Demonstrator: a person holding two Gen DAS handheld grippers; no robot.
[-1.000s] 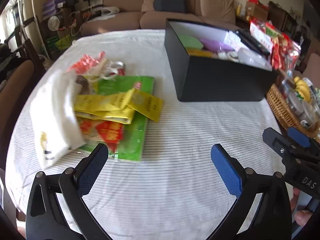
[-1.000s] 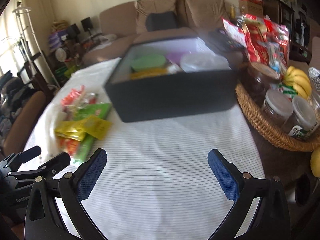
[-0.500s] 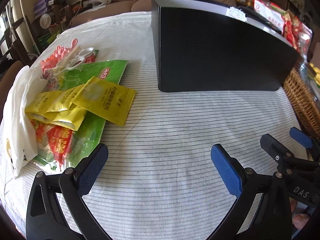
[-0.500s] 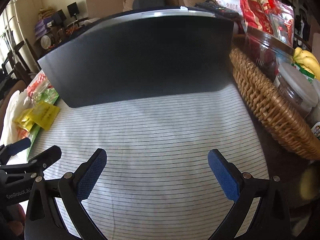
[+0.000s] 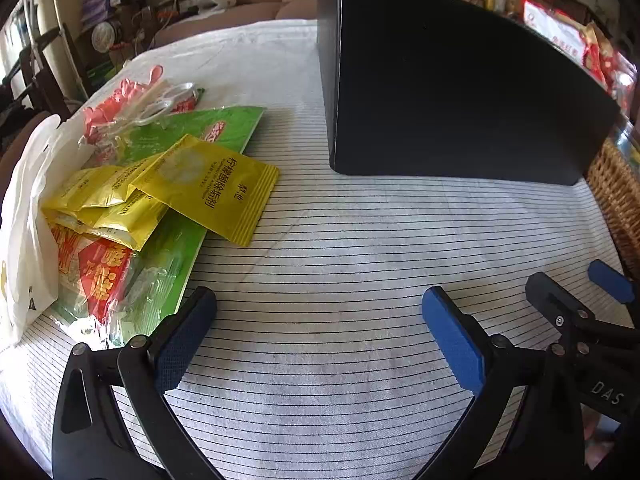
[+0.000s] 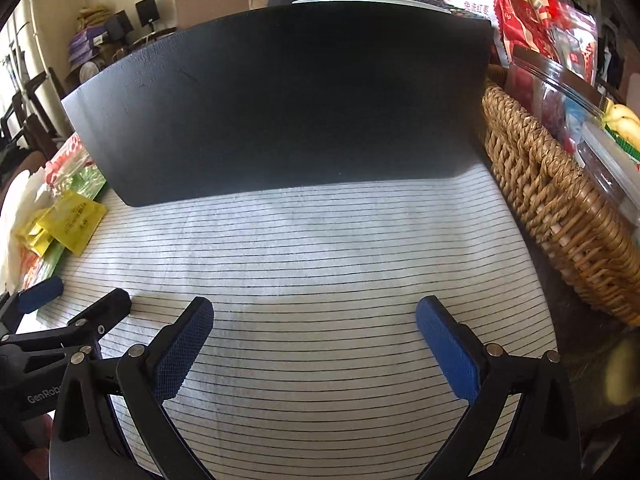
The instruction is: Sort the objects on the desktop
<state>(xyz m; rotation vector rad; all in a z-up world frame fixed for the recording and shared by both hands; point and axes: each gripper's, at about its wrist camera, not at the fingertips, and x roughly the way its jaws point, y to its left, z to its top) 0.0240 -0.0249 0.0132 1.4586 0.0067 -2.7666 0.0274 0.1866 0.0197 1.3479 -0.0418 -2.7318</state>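
A tall black box (image 5: 452,92) stands on the striped tablecloth; it also fills the middle of the right wrist view (image 6: 280,96). Its inside is hidden from both views. Left of it lies a pile of packets: yellow sachets (image 5: 208,188), a green packet (image 5: 176,240), a red packet (image 5: 96,276) and a white bag (image 5: 24,216). The sachets also show in the right wrist view (image 6: 68,220). My left gripper (image 5: 318,336) is open and empty, low over the cloth, right of the pile. My right gripper (image 6: 314,344) is open and empty, in front of the box.
A wicker basket (image 6: 560,208) with jars, bananas and snack bags stands right of the box. White scissors (image 5: 160,100) and a pink wrapper lie at the pile's far end. A sofa and cluttered shelves are behind the table. The right gripper shows in the left wrist view (image 5: 580,312).
Both grippers have dropped low toward the tablecloth and closer to the box, so its contents are no longer visible. Both stay open and empty.
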